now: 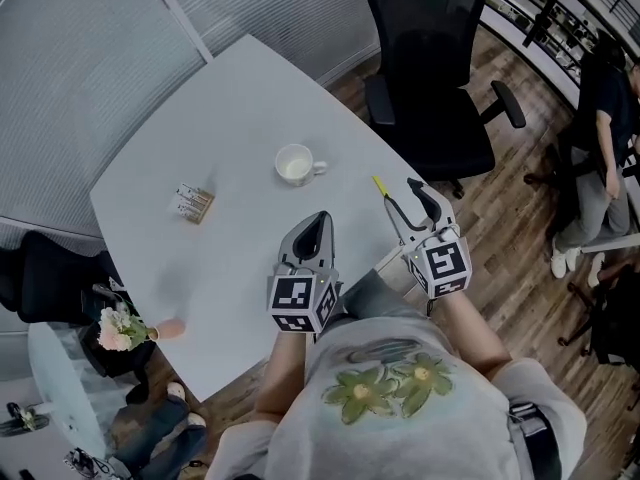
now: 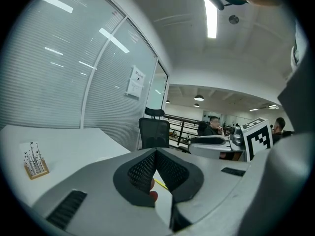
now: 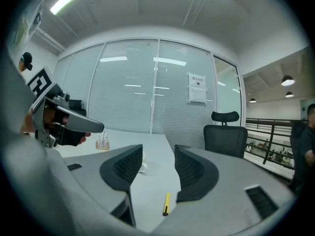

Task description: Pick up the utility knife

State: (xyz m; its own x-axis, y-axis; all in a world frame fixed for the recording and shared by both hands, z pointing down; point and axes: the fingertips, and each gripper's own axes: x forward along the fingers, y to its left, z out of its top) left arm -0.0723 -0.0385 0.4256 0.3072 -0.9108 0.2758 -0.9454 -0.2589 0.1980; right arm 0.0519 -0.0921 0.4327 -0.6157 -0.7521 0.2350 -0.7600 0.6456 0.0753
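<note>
Right claw (image 3: 158, 150) released, utility knife (image 3: 166, 203) on table (image 3: 152, 181) ahead; left claw (image 2: 156, 152) clenched empty.

No word or number can be read anywhere here. A white notice sheet (image 2: 135, 81) hangs on the far glass wall; it carries a dark heading and lines of print, all too small to make out in either gripper view. A small card stand (image 1: 194, 203) on the left part of the white table (image 1: 240, 108) bears thin dark drawings, with no legible letters. The near cubes on the left gripper (image 1: 318, 220) and right gripper (image 1: 404, 196) show black-and-white square code patterns, without letters or digits.
</note>
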